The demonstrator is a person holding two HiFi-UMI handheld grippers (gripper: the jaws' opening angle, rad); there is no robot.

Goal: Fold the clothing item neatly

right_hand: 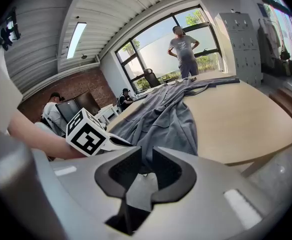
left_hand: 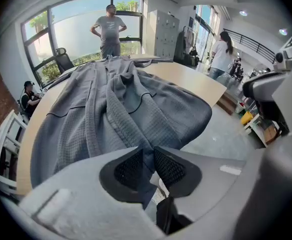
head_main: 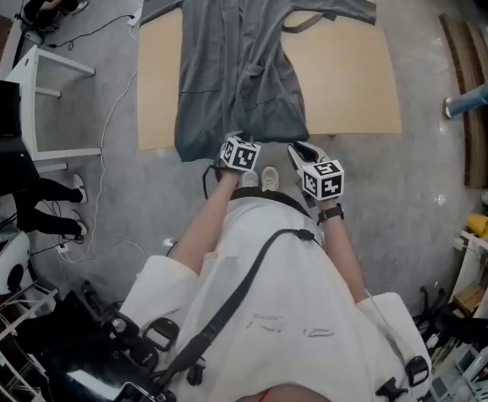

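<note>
Head view, centre: left gripper (head_main: 228, 143), right gripper (head_main: 299, 151) both clamped on robe (head_main: 237, 65) hem (head_main: 269, 132); advise lifting level, carrying evenly toward collar.

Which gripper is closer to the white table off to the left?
Left. The left gripper pinches the robe at its hem on the side toward the white table; the right gripper pinches the hem farther from it, beyond the left one.

Bright, even daylight pours through the windows (left_hand: 75, 39). Both gripper views bend strongly, and their edges are dark and blurred.
</note>
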